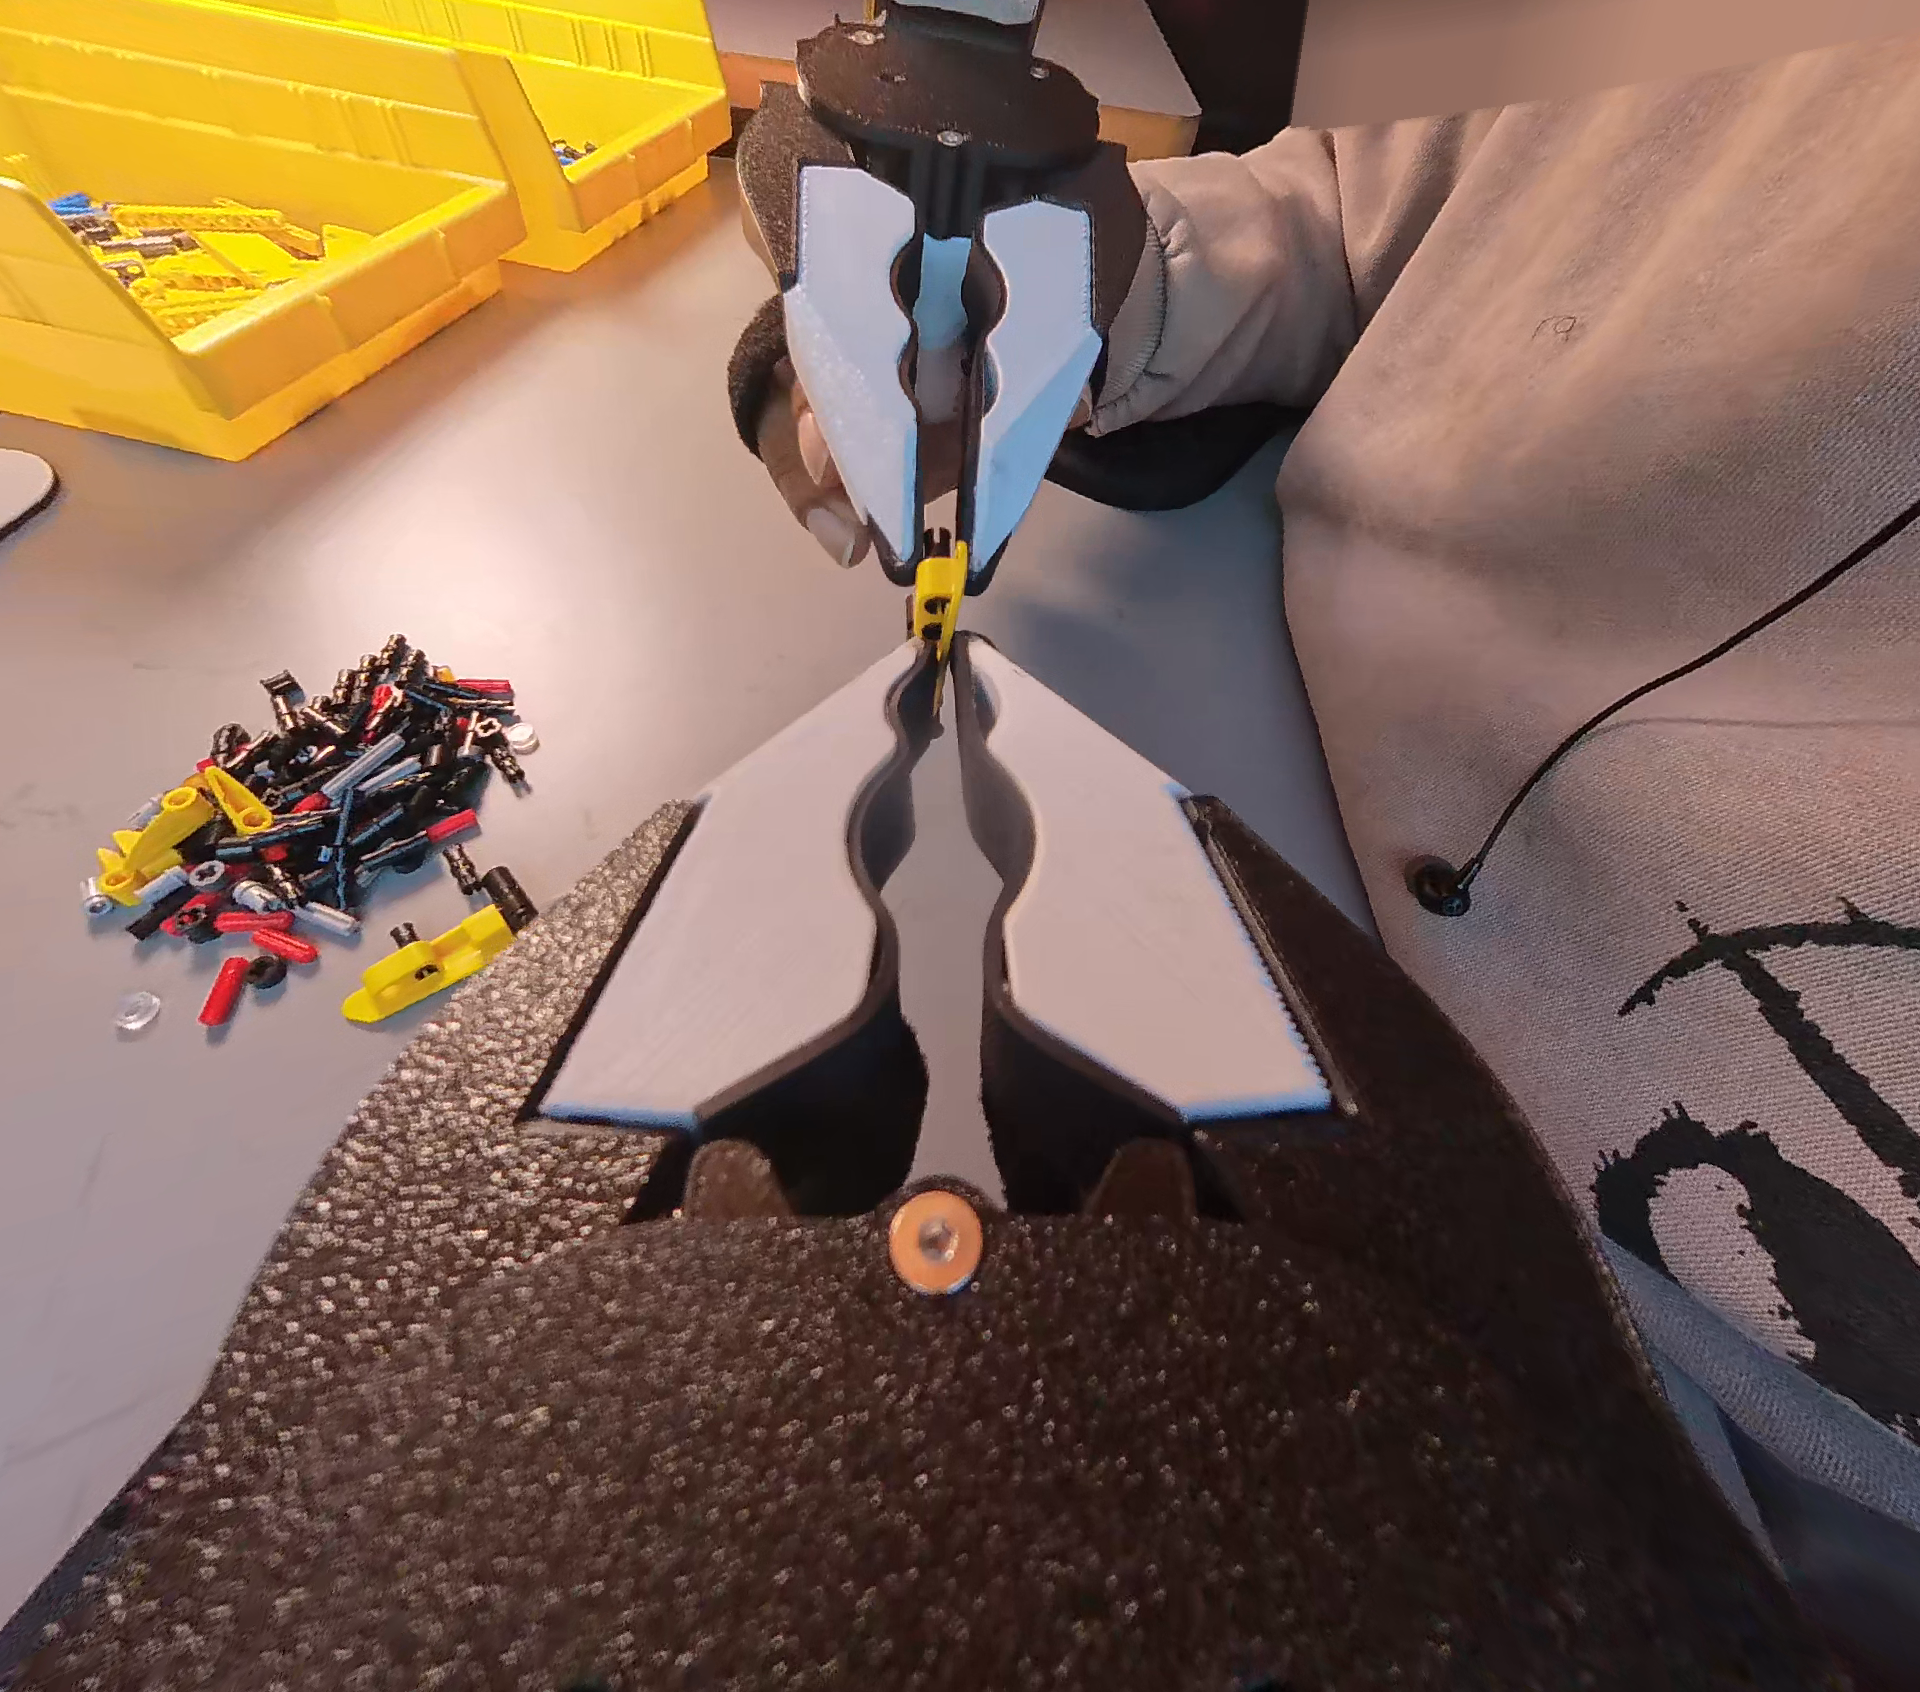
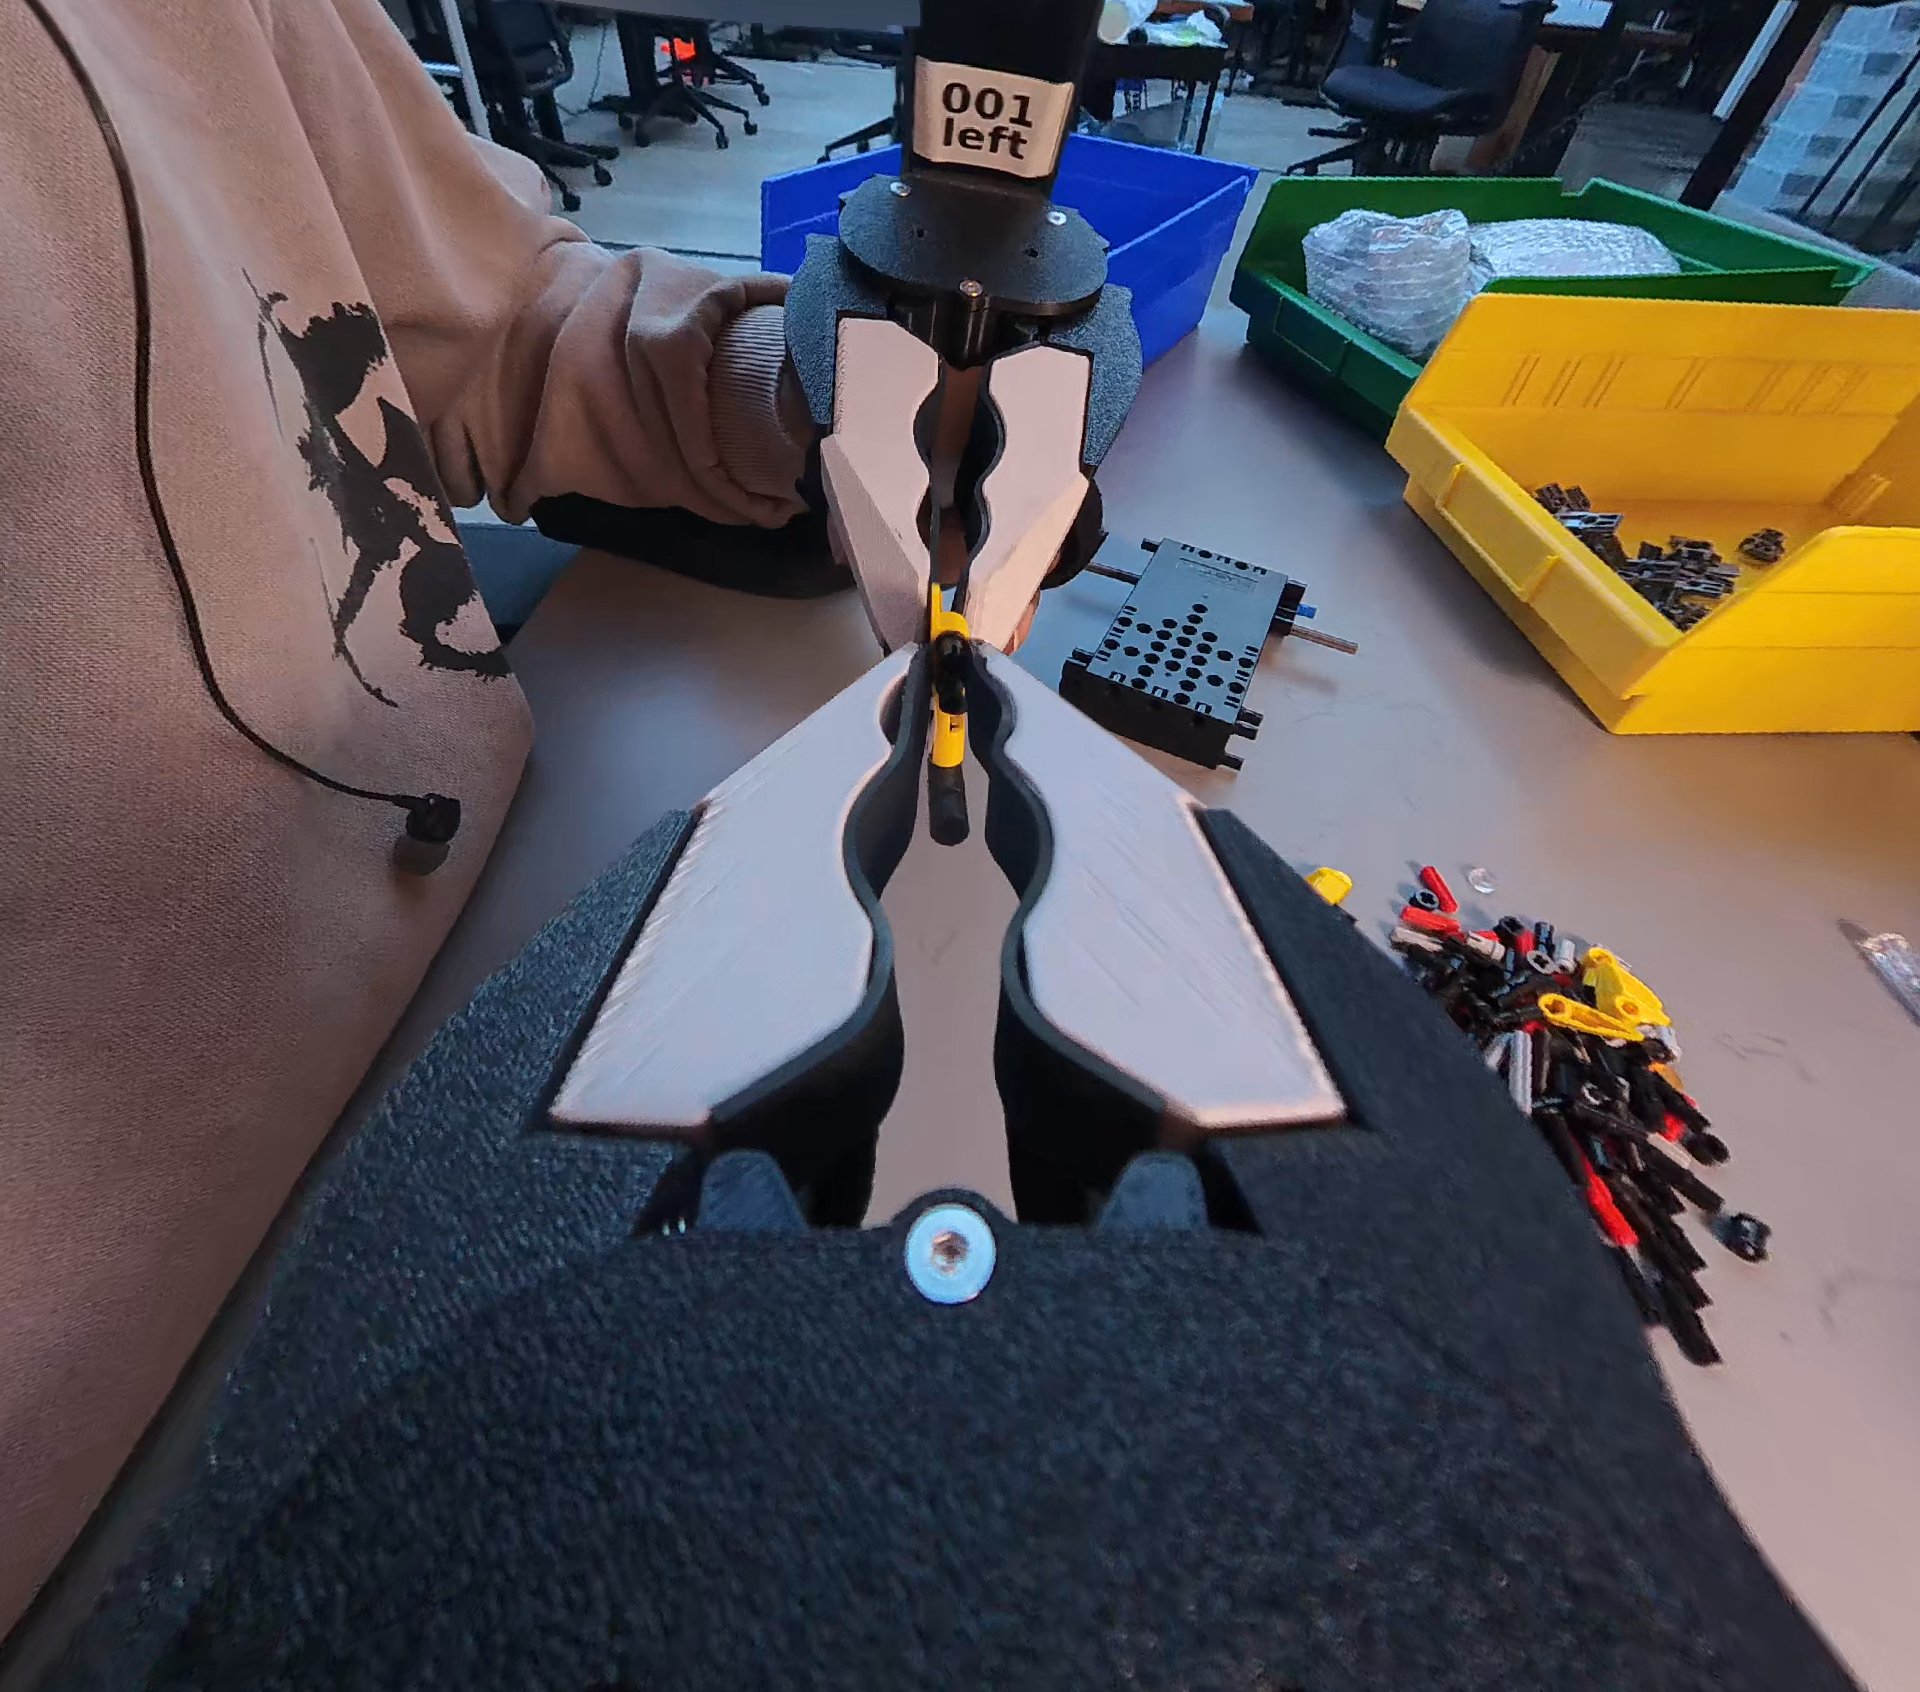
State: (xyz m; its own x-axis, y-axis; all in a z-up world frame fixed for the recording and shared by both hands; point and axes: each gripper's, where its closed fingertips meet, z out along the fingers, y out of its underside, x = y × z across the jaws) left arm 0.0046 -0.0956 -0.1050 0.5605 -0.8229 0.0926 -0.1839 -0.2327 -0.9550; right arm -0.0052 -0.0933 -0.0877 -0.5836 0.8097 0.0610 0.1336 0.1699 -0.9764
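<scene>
My left gripper (image 1: 938,655) and my right gripper (image 1: 940,567) meet tip to tip above the grey table (image 1: 540,562). Between them is a small yellow piece (image 1: 940,598) with black pins in it. The left gripper is shut on its near, thin end and the right gripper is shut on its far end. In the right wrist view the right gripper (image 2: 940,668) clamps the yellow piece (image 2: 945,733), and a black pin (image 2: 948,806) sticks back between its fingers. The left gripper (image 2: 940,629) faces it, shut on the other end.
A pile of small black, red, grey and yellow parts (image 1: 312,811) lies left of the left gripper, with a loose yellow piece (image 1: 426,967) beside it. Yellow bins (image 1: 312,188), a green bin (image 2: 1351,260), a blue bin (image 2: 1174,219) and a black perforated plate (image 2: 1174,655) stand around. The person's hoodie (image 1: 1558,603) is close. Less than 4 cm separates the two grippers' tips.
</scene>
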